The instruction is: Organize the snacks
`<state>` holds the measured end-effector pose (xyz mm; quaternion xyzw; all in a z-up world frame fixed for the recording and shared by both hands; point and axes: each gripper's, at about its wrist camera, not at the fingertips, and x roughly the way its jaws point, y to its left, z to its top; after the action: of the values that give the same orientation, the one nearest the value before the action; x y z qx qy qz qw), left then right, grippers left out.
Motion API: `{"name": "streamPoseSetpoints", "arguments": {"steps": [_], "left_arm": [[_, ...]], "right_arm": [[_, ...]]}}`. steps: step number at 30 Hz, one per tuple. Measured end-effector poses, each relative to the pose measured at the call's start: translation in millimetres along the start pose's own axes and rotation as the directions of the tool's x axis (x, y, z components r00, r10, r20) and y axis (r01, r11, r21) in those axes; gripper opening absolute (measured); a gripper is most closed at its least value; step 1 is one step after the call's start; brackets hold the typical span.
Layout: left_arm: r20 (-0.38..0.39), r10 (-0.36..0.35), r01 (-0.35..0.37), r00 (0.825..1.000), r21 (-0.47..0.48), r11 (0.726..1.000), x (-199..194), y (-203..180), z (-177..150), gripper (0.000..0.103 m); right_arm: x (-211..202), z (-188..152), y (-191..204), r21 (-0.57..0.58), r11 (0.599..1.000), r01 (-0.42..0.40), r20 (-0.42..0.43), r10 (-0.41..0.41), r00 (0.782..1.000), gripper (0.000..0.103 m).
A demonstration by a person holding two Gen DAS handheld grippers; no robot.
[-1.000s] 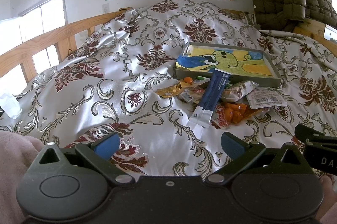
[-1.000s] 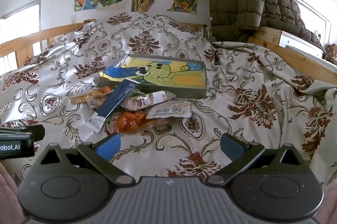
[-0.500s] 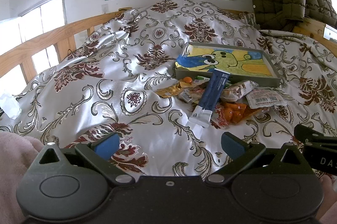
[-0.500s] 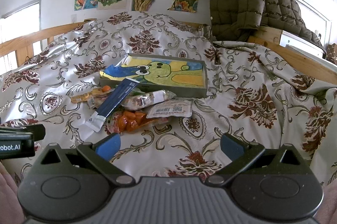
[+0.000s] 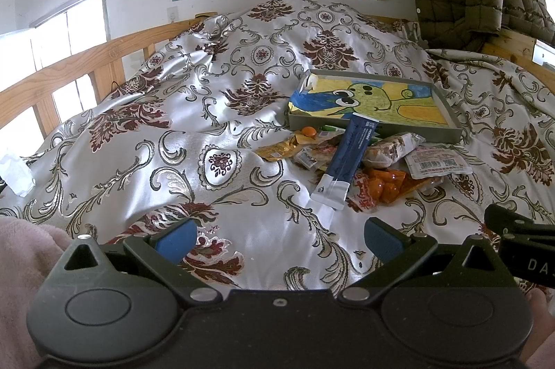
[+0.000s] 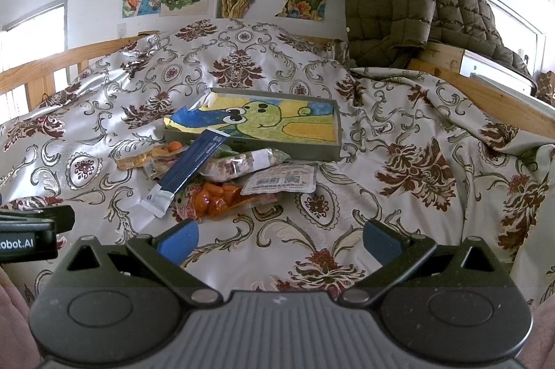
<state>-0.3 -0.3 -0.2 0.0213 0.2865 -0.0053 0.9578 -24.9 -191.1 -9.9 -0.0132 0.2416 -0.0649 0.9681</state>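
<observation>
Task barely begun: the snack packets (image 6: 222, 174), the long blue sachet (image 5: 348, 157) among them, lie heaped on the bed just before the grey tray (image 6: 338, 140), apparently still unfilled, while left tool (image 5: 277, 239) and right tool (image 6: 279, 239) hover wide open, empty.

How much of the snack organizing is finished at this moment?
Nothing looks done: the shallow grey box lined with a frog drawing holds no snacks. Left gripper and right gripper are open, empty. The long dark blue sachet and remaining packets lie piled on the bedspread.
</observation>
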Motion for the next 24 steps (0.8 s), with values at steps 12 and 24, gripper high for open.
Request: {"name": "streamPoseSetpoints", "arguments": {"steps": [12, 24], "left_arm": [[0.0, 0.0, 0.0, 1.0, 0.001, 1.0, 0.0, -0.1, 0.1, 0.102], [-0.01, -0.028, 0.028, 1.0, -0.004, 1.0, -0.3, -11.6, -0.7, 0.102]], "right_arm": [[0.0, -0.1, 0.4, -0.002, 1.0, 0.002, 0.003, -0.002, 1.0, 0.103], [6.3, 4.3, -12.0, 0.054, 0.999, -0.003, -0.028, 0.005, 1.0, 0.103]]}}
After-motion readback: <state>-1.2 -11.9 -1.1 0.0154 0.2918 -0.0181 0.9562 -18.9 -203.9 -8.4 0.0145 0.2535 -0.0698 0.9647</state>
